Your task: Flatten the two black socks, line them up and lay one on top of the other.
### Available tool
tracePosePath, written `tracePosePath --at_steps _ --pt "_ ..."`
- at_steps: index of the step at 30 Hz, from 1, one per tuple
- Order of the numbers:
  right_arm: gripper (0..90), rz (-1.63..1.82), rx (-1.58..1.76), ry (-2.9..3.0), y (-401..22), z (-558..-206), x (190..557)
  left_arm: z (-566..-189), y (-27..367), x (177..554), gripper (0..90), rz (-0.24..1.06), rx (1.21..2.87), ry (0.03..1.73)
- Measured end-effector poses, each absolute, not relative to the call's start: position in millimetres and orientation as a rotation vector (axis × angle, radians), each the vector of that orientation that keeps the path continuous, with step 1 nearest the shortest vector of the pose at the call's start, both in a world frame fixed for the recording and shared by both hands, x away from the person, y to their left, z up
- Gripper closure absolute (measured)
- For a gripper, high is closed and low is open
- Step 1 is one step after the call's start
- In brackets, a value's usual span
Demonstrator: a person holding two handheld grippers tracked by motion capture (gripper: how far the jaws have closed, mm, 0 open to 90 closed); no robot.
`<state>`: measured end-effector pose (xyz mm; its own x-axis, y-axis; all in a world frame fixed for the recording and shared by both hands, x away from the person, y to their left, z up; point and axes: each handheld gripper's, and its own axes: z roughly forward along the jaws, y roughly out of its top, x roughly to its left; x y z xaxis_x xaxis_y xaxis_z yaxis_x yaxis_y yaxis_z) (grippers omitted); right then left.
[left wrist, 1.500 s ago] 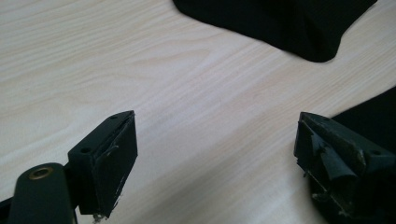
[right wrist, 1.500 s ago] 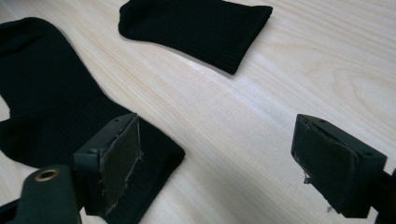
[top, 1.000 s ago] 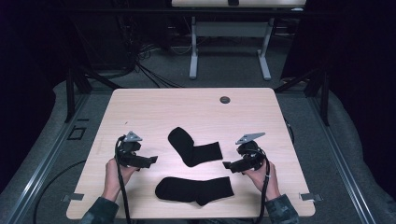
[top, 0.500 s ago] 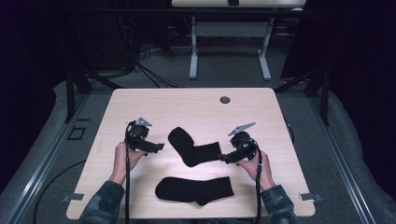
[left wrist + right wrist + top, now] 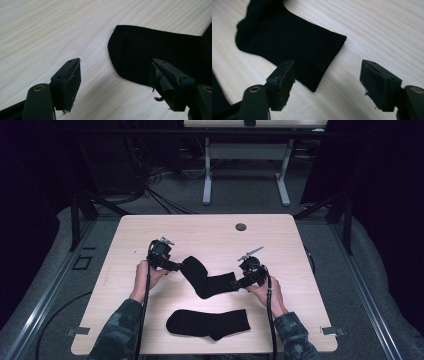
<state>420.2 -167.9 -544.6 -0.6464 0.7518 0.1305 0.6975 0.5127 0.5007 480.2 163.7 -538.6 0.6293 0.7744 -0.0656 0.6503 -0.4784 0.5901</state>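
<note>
A bent black knitted sock [image 5: 205, 277] lies mid-table, beyond a second flat black sock [image 5: 207, 323]. The left gripper [image 5: 172, 265] at its toe and the right gripper [image 5: 239, 283] at its cuff have jaws spread, just narrowing, pinching nothing.

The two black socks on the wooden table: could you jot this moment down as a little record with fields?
surface: light wooden table
far sock: black ribbed fabric sock, bent, flat on the table, between the two grippers
near sock: second black sock, flat near the table's front edge, untouched
left gripper: at the far sock's rounded toe end, jaws just been closing, pads not yet pressing on it
right gripper: at the far sock's straight cuff end, jaws just been closing, cuff corner between them, not gripped
other item: small dark round disc near the far edge
</note>
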Motion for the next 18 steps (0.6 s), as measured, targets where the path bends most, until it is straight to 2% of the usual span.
tracePosePath --at_steps 2,10,18 --pt "31.9 0.824 1.29 2.631 -166 -547 422 -541 160 485 31.0 0.289 2.273 1.112" --pt "41.2 0.817 1.274 2.639 -160 -552 426 -559 147 496 40.2 0.316 2.35 1.121" --pt "50.7 0.789 1.261 2.647 -155 -556 427 -560 136 493 63.0 0.324 2.396 1.054"
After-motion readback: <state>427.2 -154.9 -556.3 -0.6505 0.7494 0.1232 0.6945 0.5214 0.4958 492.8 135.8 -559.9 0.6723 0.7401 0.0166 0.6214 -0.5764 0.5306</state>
